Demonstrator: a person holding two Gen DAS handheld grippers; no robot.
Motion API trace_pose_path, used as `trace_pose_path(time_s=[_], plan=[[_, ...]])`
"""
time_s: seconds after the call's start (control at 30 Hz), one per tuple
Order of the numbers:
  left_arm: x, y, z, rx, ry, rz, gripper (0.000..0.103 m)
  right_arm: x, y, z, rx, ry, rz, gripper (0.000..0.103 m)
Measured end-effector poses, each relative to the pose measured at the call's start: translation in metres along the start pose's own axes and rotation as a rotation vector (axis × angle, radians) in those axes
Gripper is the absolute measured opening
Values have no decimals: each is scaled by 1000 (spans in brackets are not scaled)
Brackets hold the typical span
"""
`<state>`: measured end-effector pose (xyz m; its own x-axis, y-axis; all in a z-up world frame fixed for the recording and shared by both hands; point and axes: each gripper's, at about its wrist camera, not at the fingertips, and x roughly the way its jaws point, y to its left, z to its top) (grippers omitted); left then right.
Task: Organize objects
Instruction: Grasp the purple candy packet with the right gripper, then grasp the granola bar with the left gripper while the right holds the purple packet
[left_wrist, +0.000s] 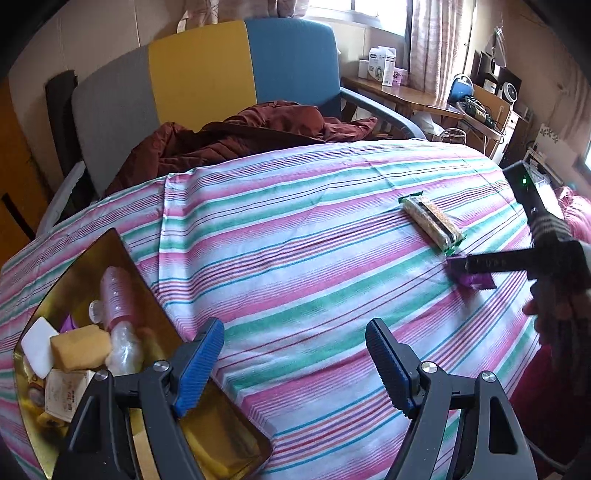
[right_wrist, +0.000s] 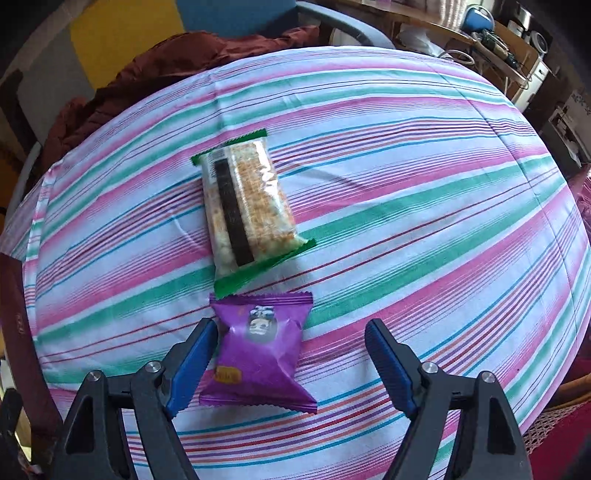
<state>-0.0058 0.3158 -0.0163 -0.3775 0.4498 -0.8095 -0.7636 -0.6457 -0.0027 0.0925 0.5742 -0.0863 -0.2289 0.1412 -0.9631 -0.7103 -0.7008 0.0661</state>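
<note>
Daylight from the window (left_wrist: 373, 14) behind the chair blows out white; both views are bright, sharp mid-frame, with fisheye bending and dark vignetting at the corners.

Your left gripper (left_wrist: 295, 354) is hovering with jaws apart and empty over the striped tabletop (left_wrist: 295, 229), beside the gold tin (left_wrist: 110, 251) holding bottles and sponges. At the right, your right gripper (left_wrist: 480, 264) is reaching onto the purple packet (left_wrist: 476, 280), just beside the rice-cracker pack (left_wrist: 430, 223).
</note>
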Motion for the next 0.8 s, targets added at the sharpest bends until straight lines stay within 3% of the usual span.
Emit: trace_pose_path(time_s=[0.03, 0.07, 0.1, 0.37, 0.5, 0.57, 0.67, 0.73, 0.8], plan=[[1, -1, 2, 3, 0, -1, 80, 0, 3, -1, -18, 5, 0, 54], [3, -3, 5, 5, 1, -2, 80, 0, 6, -2, -33, 0, -14, 43], [4, -4, 8, 6, 3, -4, 80, -3, 7, -2, -41, -12, -17, 39], [26, -24, 31, -3, 55, -68, 80, -37, -20, 3, 93, -165, 73, 39], [45, -38, 46, -19, 102, -103, 80, -30, -16, 3, 65, -113, 92, 39], [55, -45, 54, -25, 121, -111, 80, -29, -6, 3, 28, -112, 146, 39], [65, -52, 64, -41, 141, -127, 80, -51, -6, 1, 41, -213, 303, 39], [72, -56, 70, -50, 152, -133, 79, -60, -16, 2, 88, -252, 381, 39], [80, -62, 77, -53, 159, -133, 79, -67, -33, 3, 173, -295, 393, 39]])
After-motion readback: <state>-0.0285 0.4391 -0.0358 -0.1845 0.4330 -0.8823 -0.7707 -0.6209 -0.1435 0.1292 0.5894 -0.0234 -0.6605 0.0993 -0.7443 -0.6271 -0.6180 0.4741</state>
